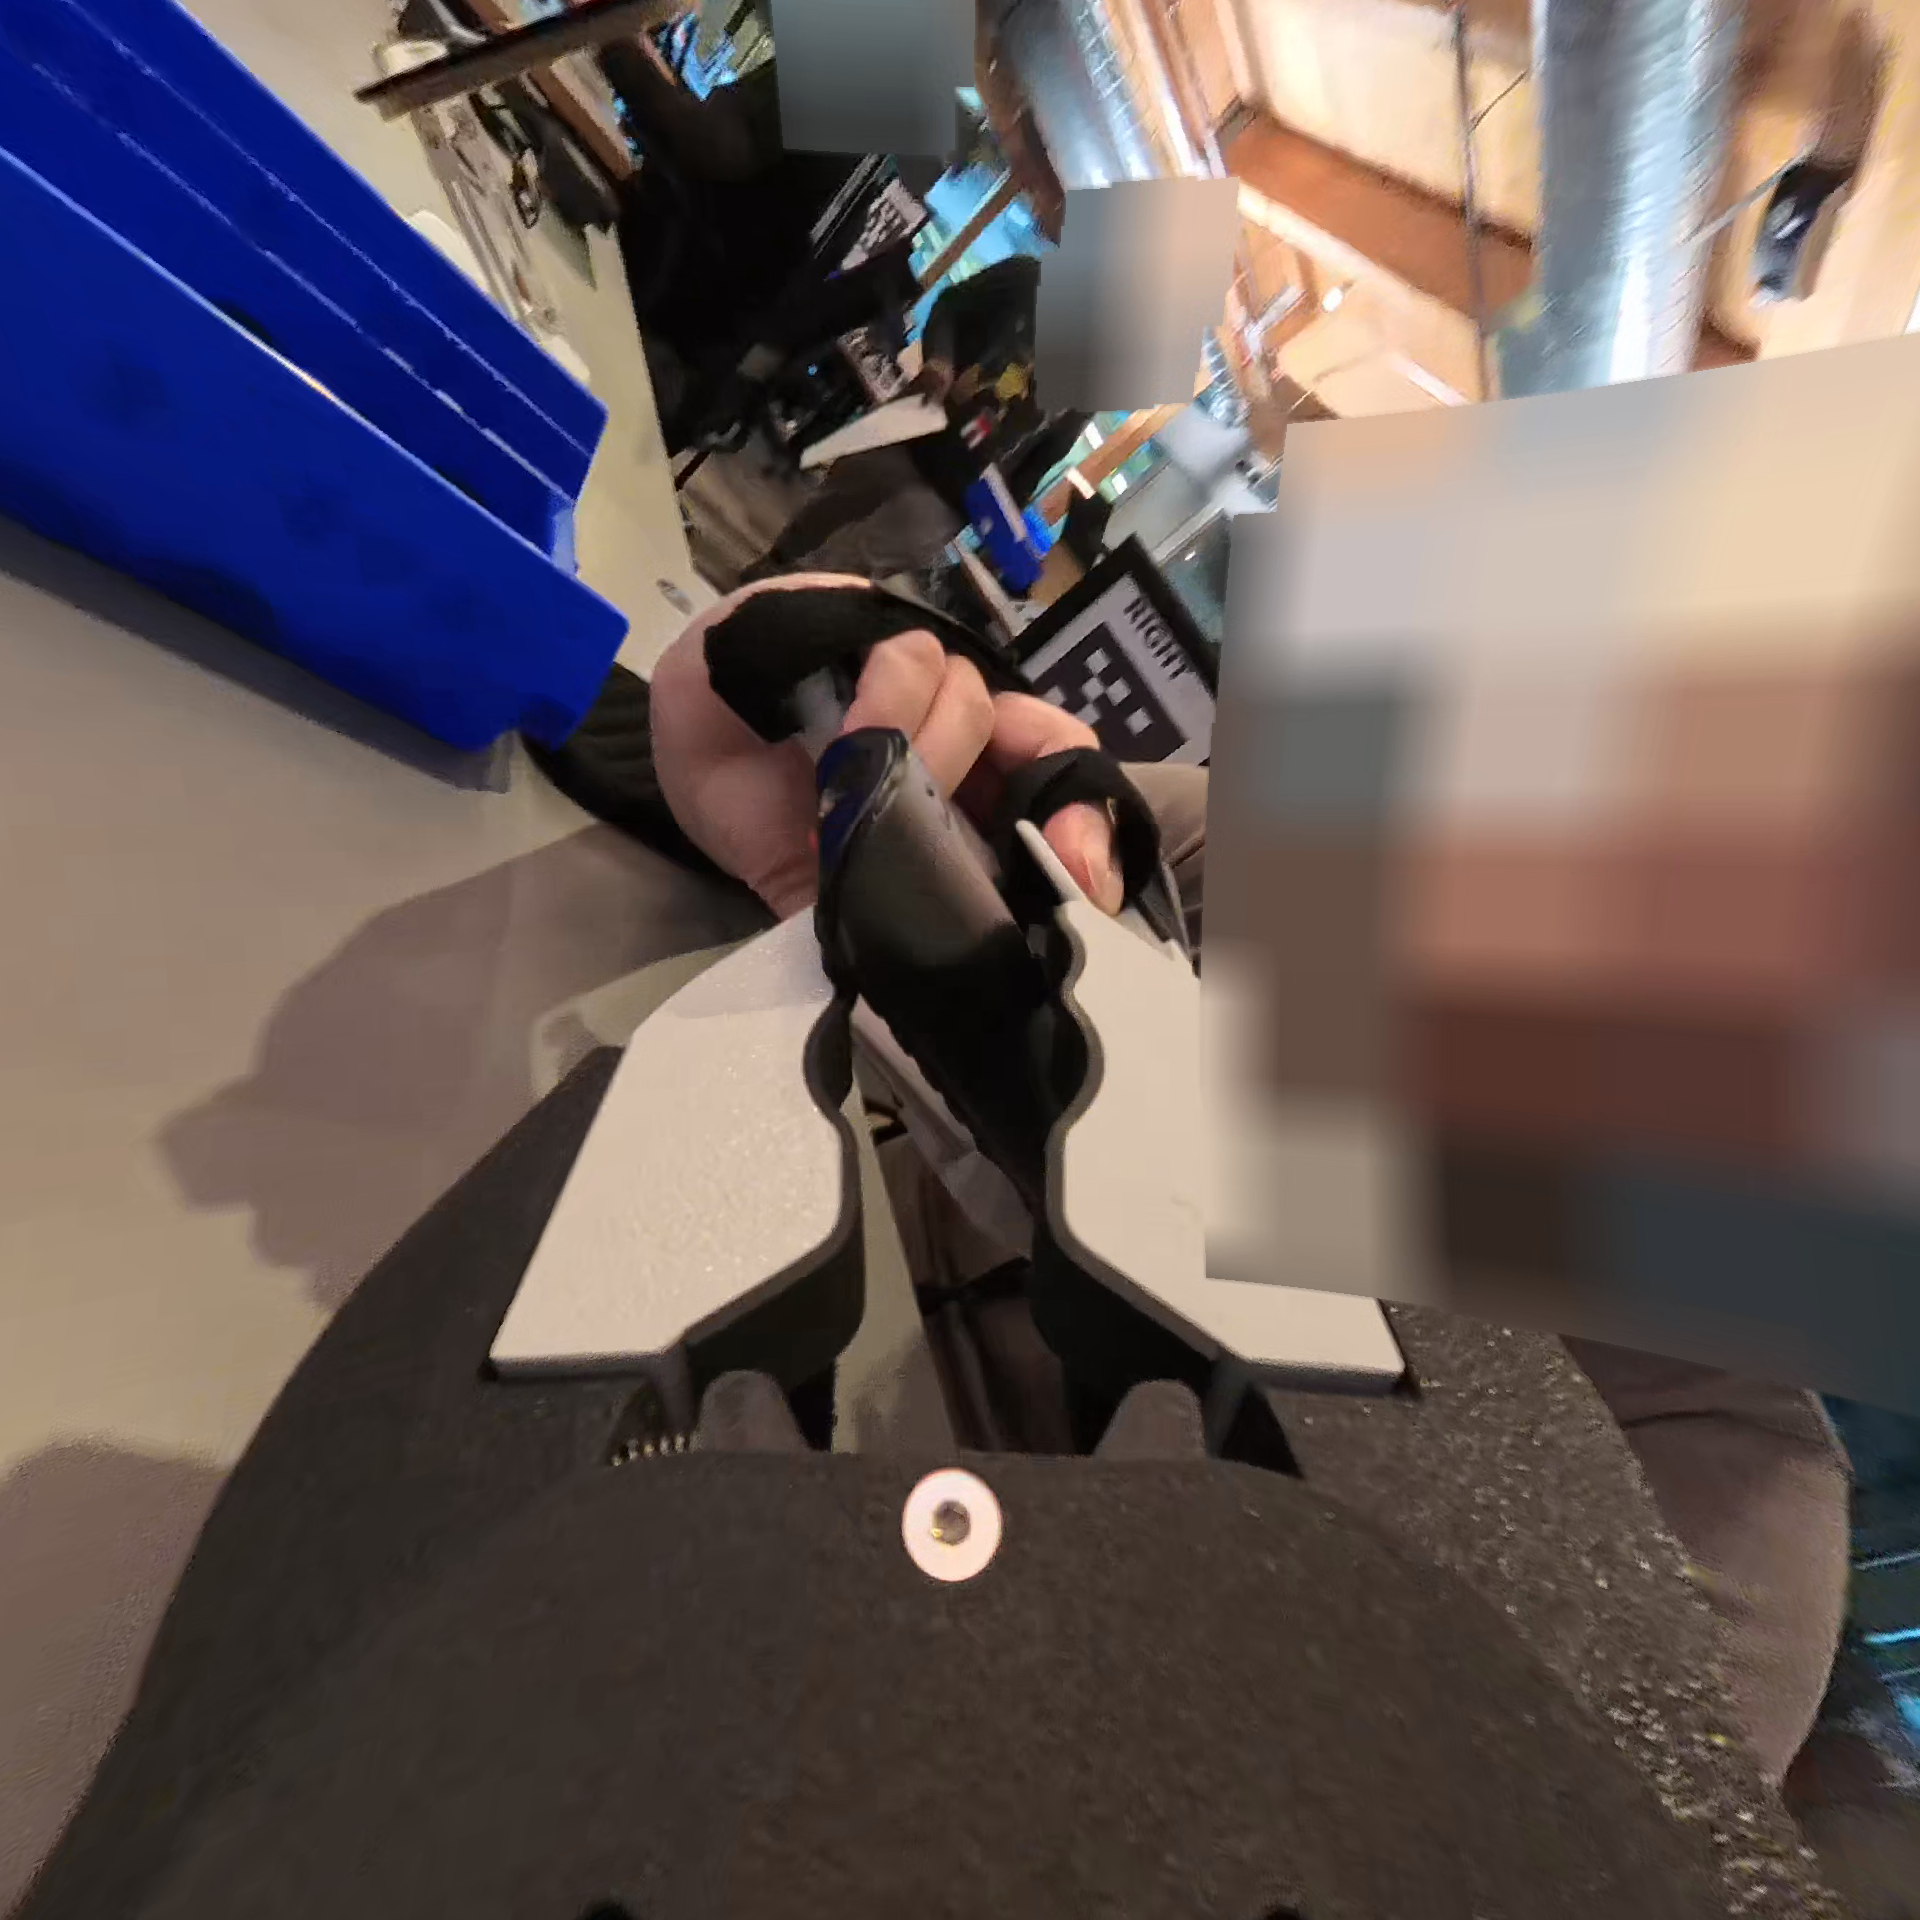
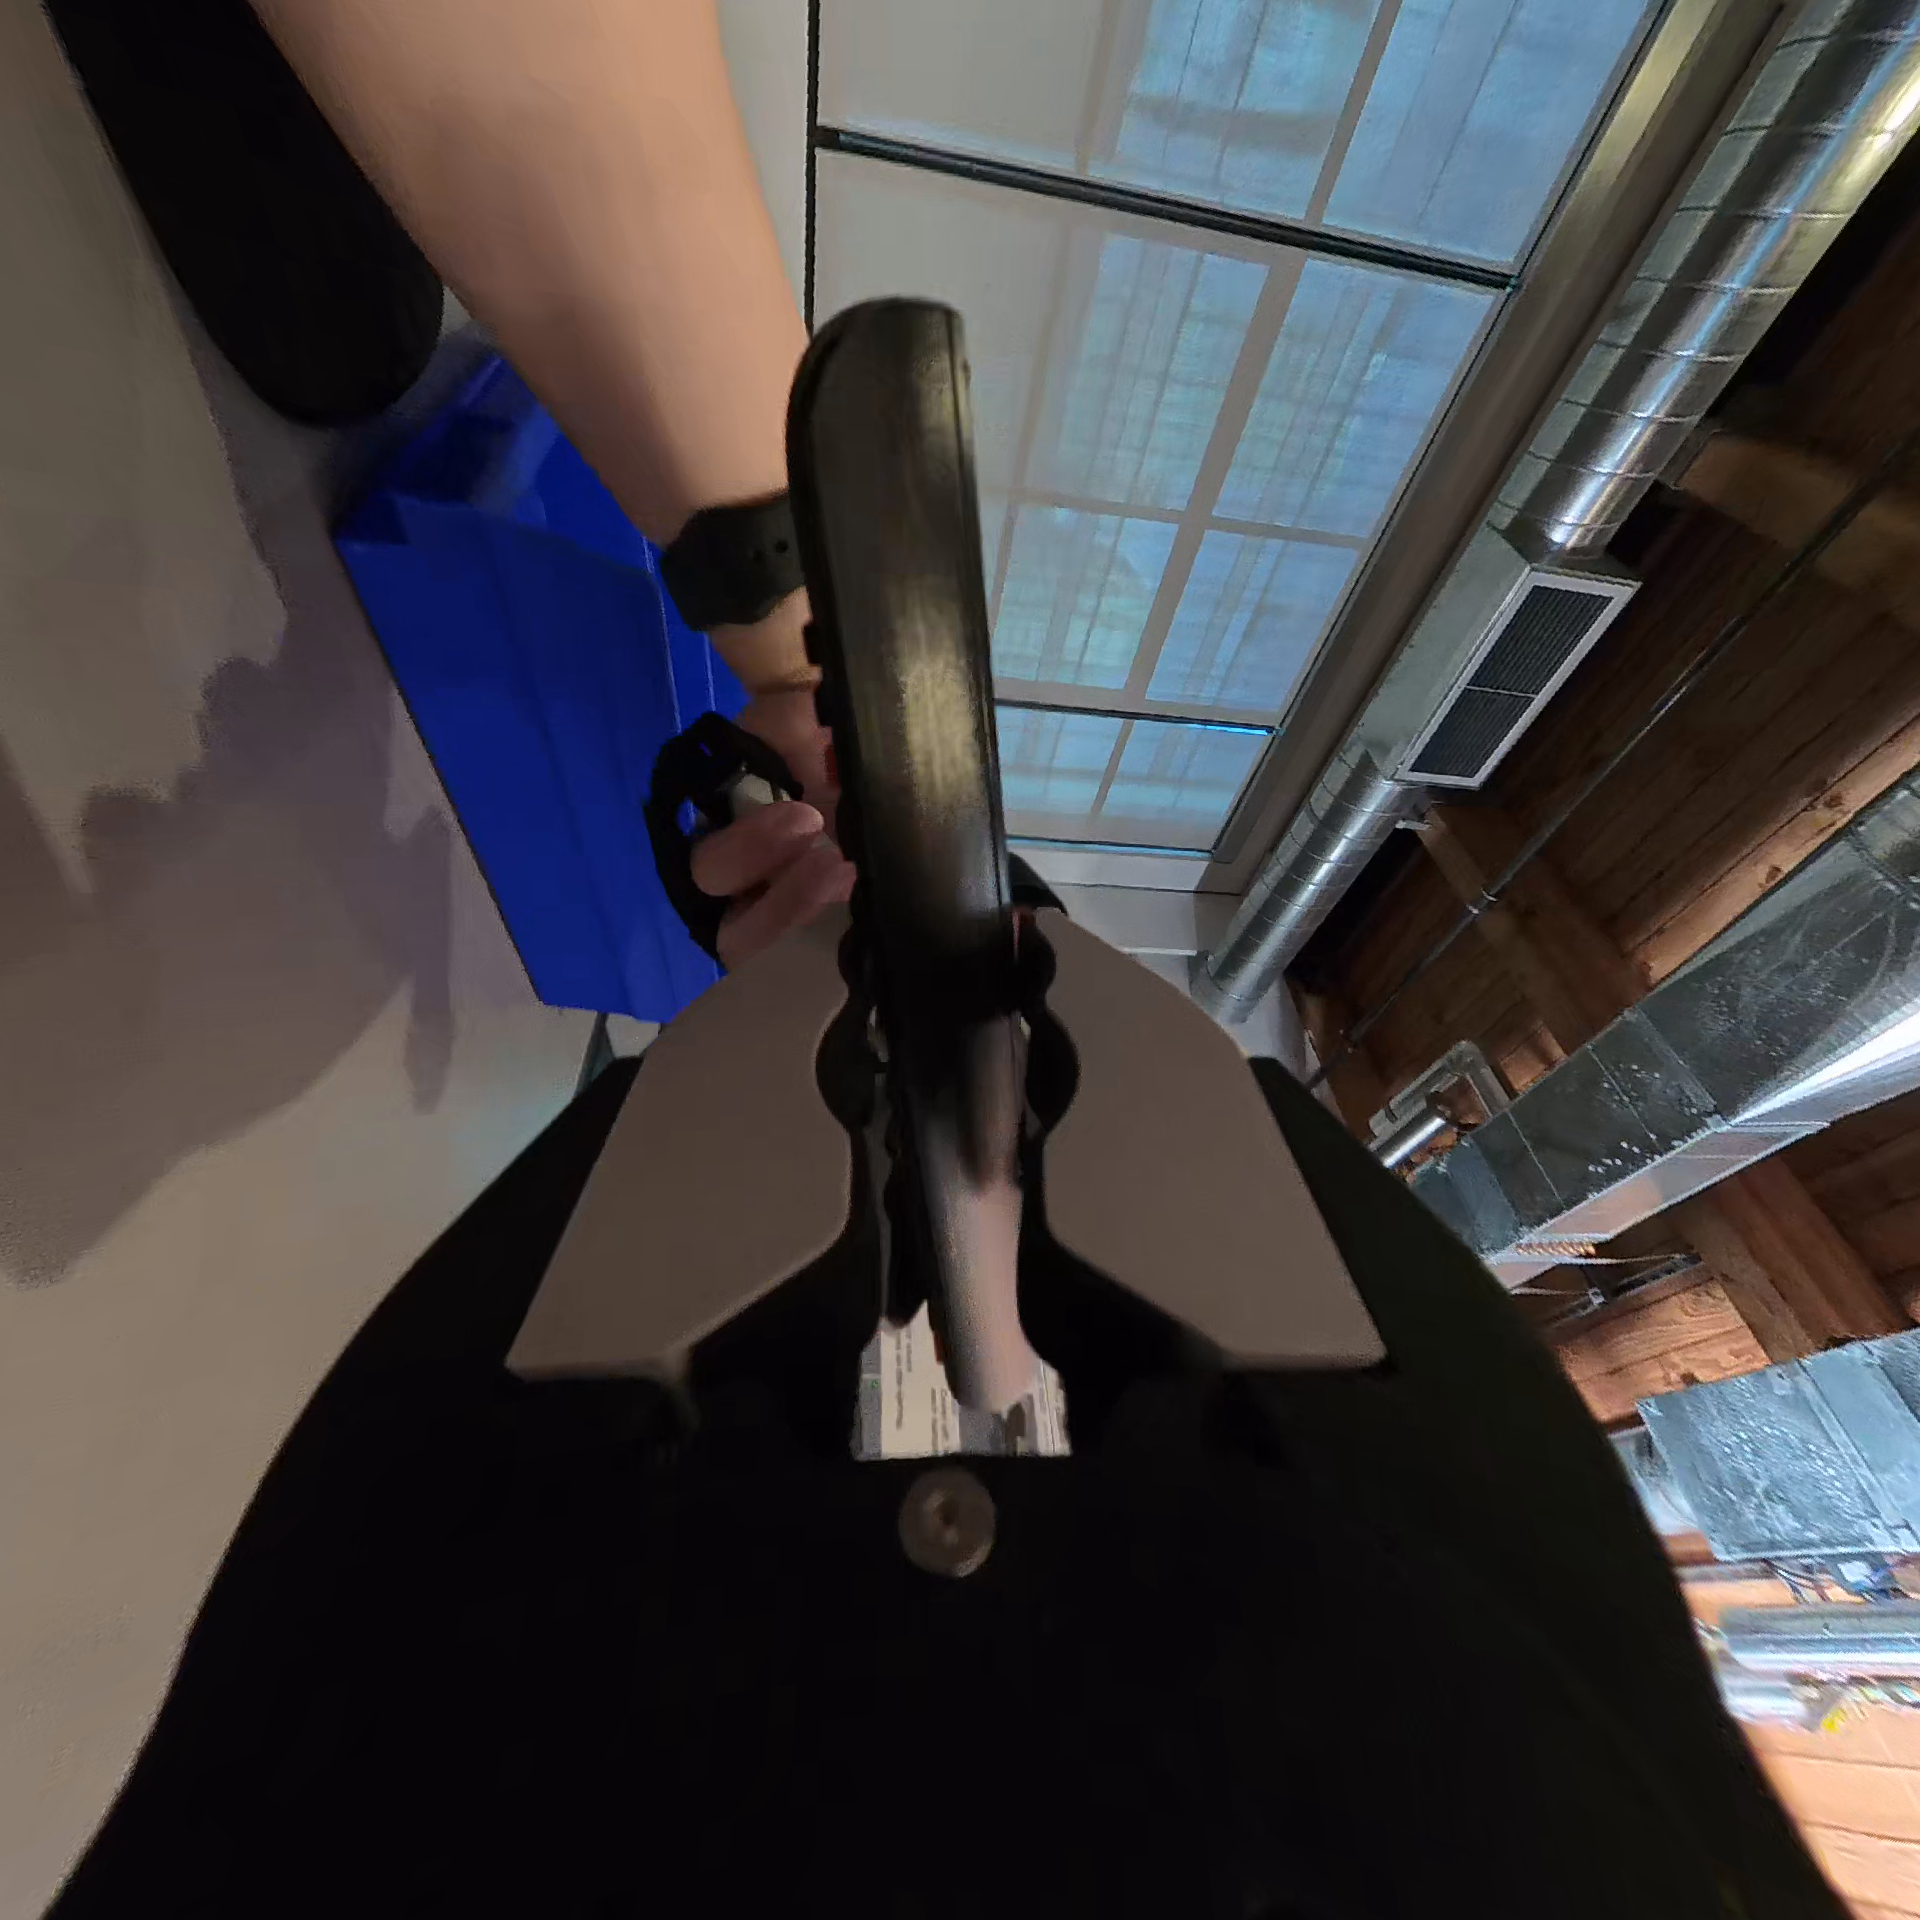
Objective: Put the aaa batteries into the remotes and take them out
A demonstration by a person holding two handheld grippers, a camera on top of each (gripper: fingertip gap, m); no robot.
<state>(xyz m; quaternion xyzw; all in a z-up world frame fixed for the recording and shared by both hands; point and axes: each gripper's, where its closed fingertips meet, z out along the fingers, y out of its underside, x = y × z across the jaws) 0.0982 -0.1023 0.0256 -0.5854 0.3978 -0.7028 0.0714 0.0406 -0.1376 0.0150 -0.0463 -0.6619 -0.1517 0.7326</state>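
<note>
My left claw (image 1: 940,935) is clenched on a black remote (image 1: 914,894), its grey plates pinching the body from both sides. The remote runs away from the camera, tilted up and left, off the grey table (image 1: 208,935). My right hand (image 1: 790,769), in black finger straps, is wrapped round a handle just past the remote's far end. One white finger (image 1: 1039,862) of the other claw shows beside that end, and a checkered marker plate (image 1: 1122,665) sits behind the hand.

My right claw (image 2: 940,987) is also clamped on a black remote (image 2: 904,623), which is gripped near its lower end and stands edge-on, long and upright in frame. It looks like the same remote held from opposite ends, but I can't confirm that. My left hand (image 2: 769,862), strapped the same way, shows just left of the remote. Its bare forearm (image 2: 582,260) reaches up to the top edge, with a black watch band (image 2: 738,561) at the wrist.

Only the left view shows the stacked blue bins (image 1: 260,416) from the side and the cluttered room behind. Only the right view shows paned windows (image 2: 1195,468), a silver duct (image 2: 1558,416) and a wood ceiling (image 2: 1766,727). There a single blue bin (image 2: 540,727) sits behind my left hand. Both views are motion-blurred.
</note>
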